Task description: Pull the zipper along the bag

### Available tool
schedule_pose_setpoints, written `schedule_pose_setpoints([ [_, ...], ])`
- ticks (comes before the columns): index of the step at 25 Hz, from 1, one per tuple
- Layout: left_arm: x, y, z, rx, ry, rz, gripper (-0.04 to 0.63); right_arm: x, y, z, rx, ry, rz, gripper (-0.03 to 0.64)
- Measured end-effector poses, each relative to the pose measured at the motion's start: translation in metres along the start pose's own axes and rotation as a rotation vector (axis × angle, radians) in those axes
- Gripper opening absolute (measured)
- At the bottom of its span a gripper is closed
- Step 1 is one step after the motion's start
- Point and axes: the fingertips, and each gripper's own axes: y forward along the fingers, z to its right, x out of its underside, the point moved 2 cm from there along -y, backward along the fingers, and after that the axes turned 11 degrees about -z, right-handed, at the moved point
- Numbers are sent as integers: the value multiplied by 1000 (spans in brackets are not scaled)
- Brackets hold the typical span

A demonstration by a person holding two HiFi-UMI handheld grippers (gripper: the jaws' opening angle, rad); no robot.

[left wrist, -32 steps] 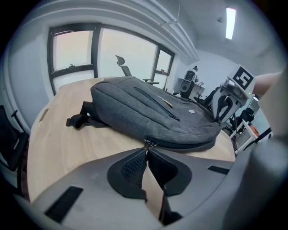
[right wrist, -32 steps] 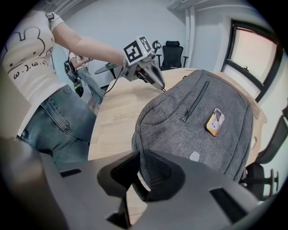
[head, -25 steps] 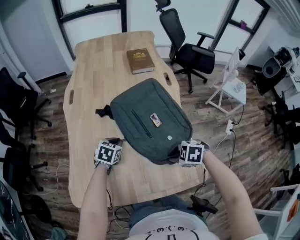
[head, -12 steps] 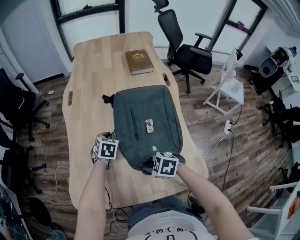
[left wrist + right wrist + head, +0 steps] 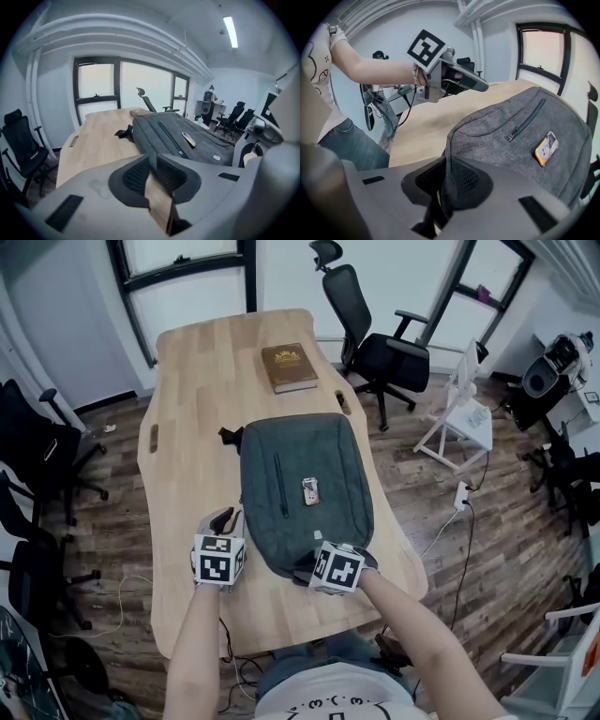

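A grey backpack (image 5: 305,493) lies flat and lengthwise on the wooden table (image 5: 187,427). Its front pocket zipper (image 5: 279,486) is on top, beside a small orange tag (image 5: 309,490). My right gripper (image 5: 307,570) is at the bag's near end, shut on a fold of its grey fabric (image 5: 446,140). Its jaws have just been opening a little, and the fabric stays pinched between the pads. My left gripper (image 5: 225,519) hovers off the bag's near left corner, shut with nothing in it (image 5: 151,159). The left gripper (image 5: 483,86) also shows above the table in the right gripper view.
A brown book (image 5: 289,367) lies at the table's far end. Beyond the table's far right corner stands a black office chair (image 5: 375,343), and further black chairs (image 5: 37,456) are to the left. A white stand (image 5: 464,409) is on the floor at the right.
The bag has swung from a diagonal to lie lengthwise. My right gripper moved left along its near end with the fabric. My left gripper rose a little.
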Motion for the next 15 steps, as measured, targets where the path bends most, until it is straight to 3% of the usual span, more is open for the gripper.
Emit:
schedule_pose_setpoints([
  [1,3,-4,2,-9,5,-8,30,0,0,0,5,16,5,92],
  [2,6,-7,3,-12,5,-15,17,0,1,1,12,32,10,94],
  [7,9,-26,12,13,-53,43,15,0,-3,4,52,96,23,101],
  [9,6,-36,17,29,-77,85,15,-3,-12,11,95,136,58,179],
  [10,5,-42,20,45,-92,109,15,-5,-21,16,128,173,109,290],
  [11,5,-48,25,65,-107,135,15,-7,-33,23,168,220,178,346],
  [13,6,-58,34,84,-128,179,15,-6,-60,38,250,325,314,364],
  [15,6,-64,40,55,-140,196,15,2,-86,50,300,417,395,364],
])
